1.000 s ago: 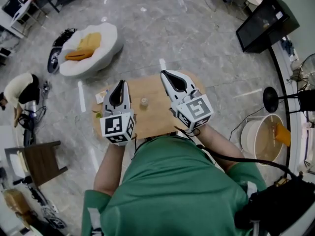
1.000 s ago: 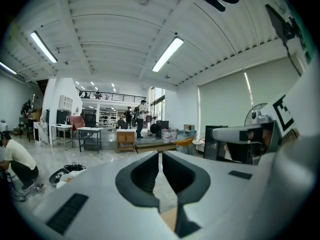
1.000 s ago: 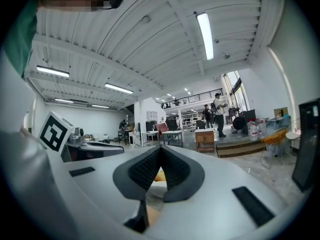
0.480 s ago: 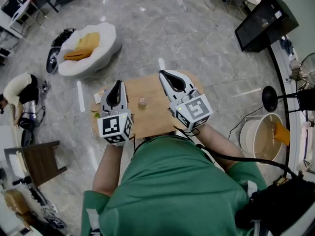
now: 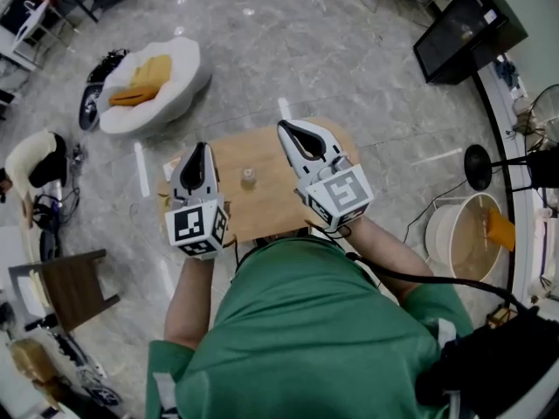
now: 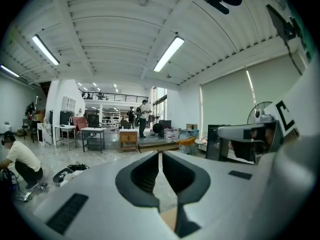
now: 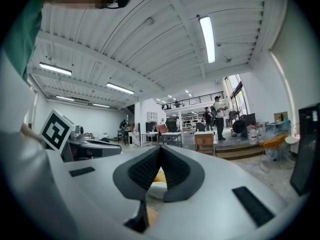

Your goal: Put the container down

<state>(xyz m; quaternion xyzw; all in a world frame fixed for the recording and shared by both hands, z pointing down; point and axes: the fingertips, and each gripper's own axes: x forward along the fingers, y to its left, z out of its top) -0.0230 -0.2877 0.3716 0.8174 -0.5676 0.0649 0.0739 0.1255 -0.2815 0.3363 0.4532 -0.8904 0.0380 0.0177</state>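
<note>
The small container [image 5: 248, 177] is standing upright on the round wooden table [image 5: 266, 206], between the two grippers and touching neither. The left gripper [image 5: 198, 149] is hovering just left of it, jaws pressed together on nothing. The right gripper [image 5: 285, 129] is hovering to its right, jaws likewise closed and empty. A white beanbag [image 5: 153, 85] is sitting far left on the marble floor [image 5: 349, 59]

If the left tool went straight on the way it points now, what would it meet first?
Nothing near, it seems: the left tool points past the table edge toward open floor. The container stands to its right, off that line.
</note>
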